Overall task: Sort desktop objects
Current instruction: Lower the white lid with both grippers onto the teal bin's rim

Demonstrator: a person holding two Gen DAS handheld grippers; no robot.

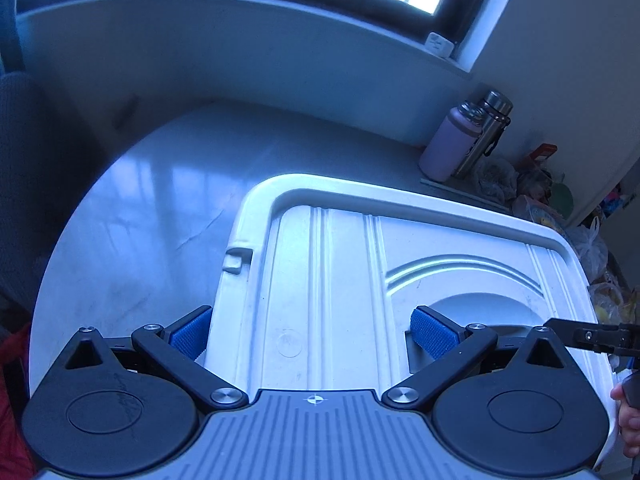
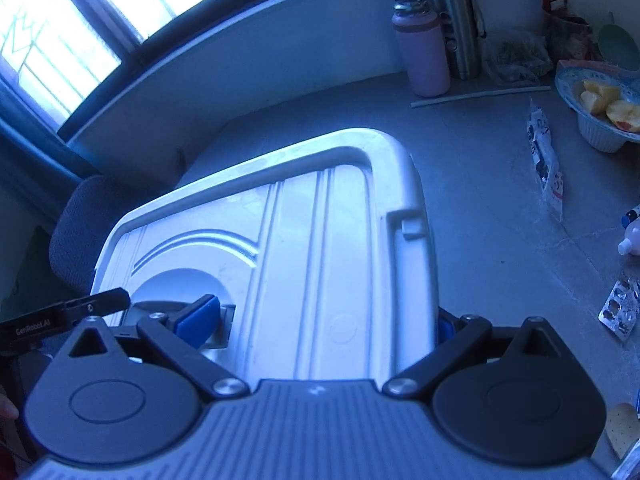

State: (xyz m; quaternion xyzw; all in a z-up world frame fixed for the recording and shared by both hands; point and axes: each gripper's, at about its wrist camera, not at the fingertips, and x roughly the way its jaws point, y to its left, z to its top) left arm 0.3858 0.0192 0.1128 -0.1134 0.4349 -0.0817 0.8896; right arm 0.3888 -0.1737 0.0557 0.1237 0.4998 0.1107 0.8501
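Observation:
A large white plastic lid (image 1: 340, 248) (image 2: 304, 220) with ribs and a round central recess fills both wrist views above the grey table (image 1: 140, 216). My left gripper (image 1: 312, 332) spans its left half, one blue pad outside the lid's edge and the other in the recess, clamped on it. My right gripper (image 2: 322, 324) holds the opposite half the same way: its left pad sits in the recess and its right pad is beyond the rim. What lies under the lid is hidden.
At the back by the wall stand a pink bottle (image 2: 424, 56) and a steel flask (image 2: 456, 20). To the right lie a bowl of apple pieces (image 2: 600, 100), a sachet (image 2: 548, 160), a small white bottle (image 2: 632, 236) and a blister pack (image 2: 622, 308). A chair (image 2: 80, 232) stands at left.

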